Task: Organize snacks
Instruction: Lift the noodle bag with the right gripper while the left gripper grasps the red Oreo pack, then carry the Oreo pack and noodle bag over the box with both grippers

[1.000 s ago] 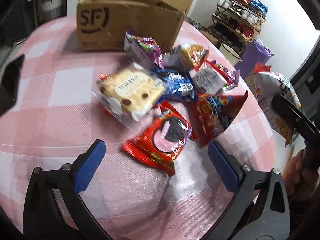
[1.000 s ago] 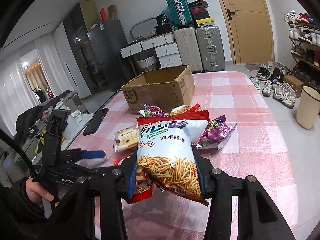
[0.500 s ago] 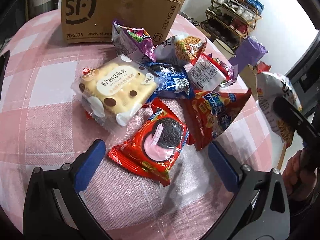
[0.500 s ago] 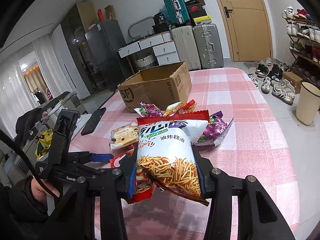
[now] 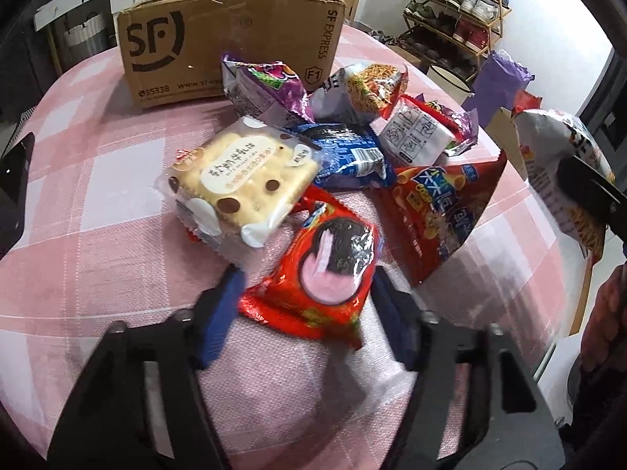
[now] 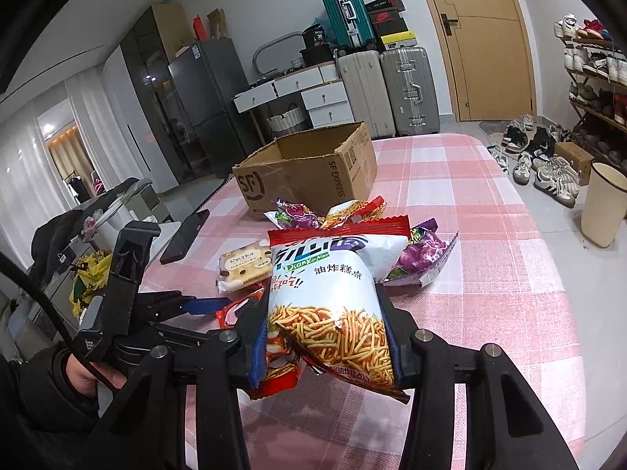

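My left gripper point(image 5: 305, 297) has its blue fingers closed in on both sides of a red cookie packet point(image 5: 325, 266) lying on the pink checked table point(image 5: 98, 196). My right gripper point(image 6: 325, 337) is shut on a white bag of fried sticks point(image 6: 333, 293) and holds it above the table's near edge; the bag also shows in the left wrist view point(image 5: 560, 164). Behind the red packet lie a cream cake pack point(image 5: 243, 176), a blue packet point(image 5: 348, 156), a red chips bag point(image 5: 443, 203) and purple packets point(image 5: 266, 86). An open SF cardboard box point(image 5: 231, 39) stands behind the pile.
A black phone point(image 6: 184, 235) lies at the table's left edge. Suitcases point(image 6: 392, 86), drawers and a fridge stand beyond the table. A shoe rack point(image 6: 595, 70) and a cream bin point(image 6: 603, 203) are on the floor at the right.
My left gripper has moved forward onto the red cookie packet and its fingers have closed in from wide open. The right gripper still holds the white bag, almost unmoved.
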Demonstrator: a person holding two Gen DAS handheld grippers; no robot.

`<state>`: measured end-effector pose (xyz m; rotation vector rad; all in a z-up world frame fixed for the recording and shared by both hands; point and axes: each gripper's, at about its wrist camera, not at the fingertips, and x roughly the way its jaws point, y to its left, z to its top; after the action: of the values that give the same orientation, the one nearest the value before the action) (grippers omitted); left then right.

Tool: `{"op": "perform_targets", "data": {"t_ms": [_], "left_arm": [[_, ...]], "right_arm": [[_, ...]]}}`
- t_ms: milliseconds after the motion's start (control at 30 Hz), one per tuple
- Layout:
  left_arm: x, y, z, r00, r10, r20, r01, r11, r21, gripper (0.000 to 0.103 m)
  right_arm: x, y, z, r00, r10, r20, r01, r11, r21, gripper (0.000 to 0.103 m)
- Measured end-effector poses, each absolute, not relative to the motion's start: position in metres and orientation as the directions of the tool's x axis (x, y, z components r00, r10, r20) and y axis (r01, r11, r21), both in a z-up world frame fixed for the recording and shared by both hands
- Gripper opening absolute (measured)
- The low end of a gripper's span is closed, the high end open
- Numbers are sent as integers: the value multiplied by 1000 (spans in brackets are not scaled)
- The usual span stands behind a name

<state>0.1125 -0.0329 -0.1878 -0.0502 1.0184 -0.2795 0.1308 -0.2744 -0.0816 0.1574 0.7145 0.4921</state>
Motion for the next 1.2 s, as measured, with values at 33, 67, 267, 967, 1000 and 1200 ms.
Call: {"op": "perform_targets", "data": {"t_ms": [33, 67, 267, 967, 1000, 1200], "left_arm": [[114, -33, -188, 493, -260, -831, 207, 962, -178, 57], [114, -30, -188, 493, -269, -827, 208, 960, -188, 53], [117, -27, -187, 485, -301, -821, 207, 952, -227, 42], [63, 6, -147, 541, -330, -773, 210, 944, -256, 42], [61, 8, -142, 551, -330, -766, 210, 944, -256, 42], [59, 14, -113, 599, -316, -735, 229, 948, -221, 42]], "right_arm": [[131, -274, -81, 647, 484, -589, -378, 874, 304, 46], [131, -274, -81, 648, 484, -588, -379, 875, 302, 46], [129, -273, -77, 653, 481, -585, -380, 876, 295, 46], [124, -261, -66, 647, 507, -570, -410, 861, 300, 46], [124, -260, -64, 647, 510, -567, -414, 859, 301, 46], [123, -253, -52, 643, 534, -548, -446, 844, 299, 46]]}}
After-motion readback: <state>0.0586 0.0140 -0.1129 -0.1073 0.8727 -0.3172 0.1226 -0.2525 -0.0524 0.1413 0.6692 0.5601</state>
